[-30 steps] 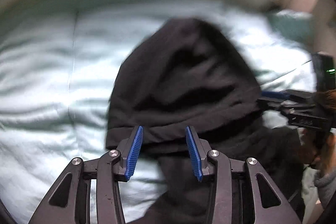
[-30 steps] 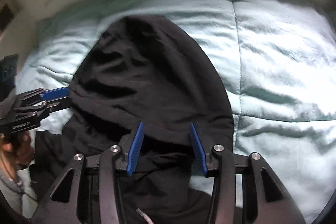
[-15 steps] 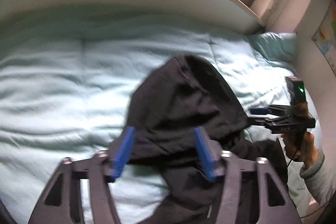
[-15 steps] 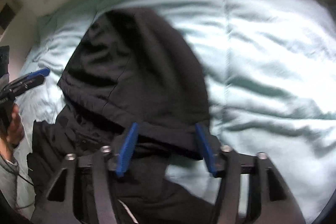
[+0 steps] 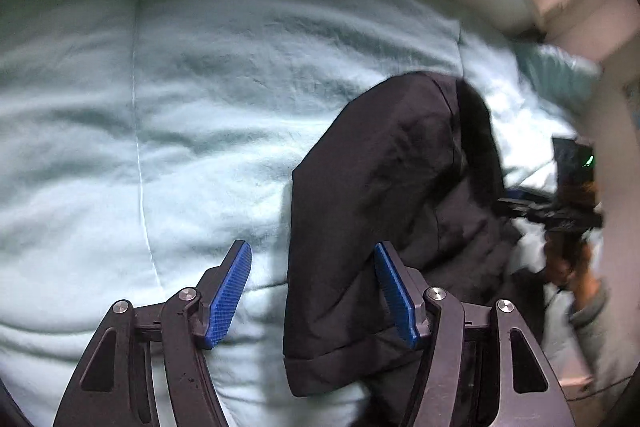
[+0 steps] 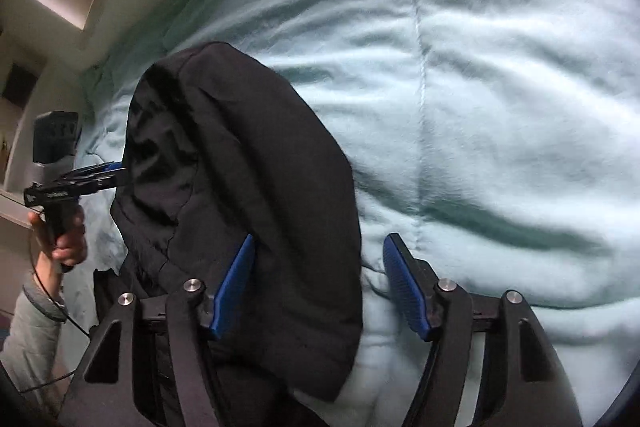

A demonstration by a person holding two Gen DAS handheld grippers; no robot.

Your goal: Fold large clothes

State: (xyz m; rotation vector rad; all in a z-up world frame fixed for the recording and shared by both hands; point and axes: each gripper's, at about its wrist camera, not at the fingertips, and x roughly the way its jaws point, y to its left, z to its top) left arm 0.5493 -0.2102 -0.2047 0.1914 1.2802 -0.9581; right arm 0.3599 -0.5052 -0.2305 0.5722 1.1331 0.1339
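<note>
Both claws spread apart, nothing pinched. My left gripper (image 5: pixel 312 291) has just been opening; black hoodie (image 5: pixel 384 211) lies w/ its hem edge between the pads, closer to the right one, no pad pressing it. Right gripper (image 6: pixel 318 289) opened, then eased in a bit; the hood drapes over its left pad, right pad over bare mint-green duvet (image 6: pixel 500 107). Hoodie runs ahead of both claws. Far side of hoodie: other claw, gripped by a hand (image 6: pixel 64 239), grey sleeve (image 6: pixel 32 331).

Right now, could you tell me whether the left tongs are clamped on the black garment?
No, the left tongs stand open, their blue pads clear of the black garment lying on the bed.
</note>
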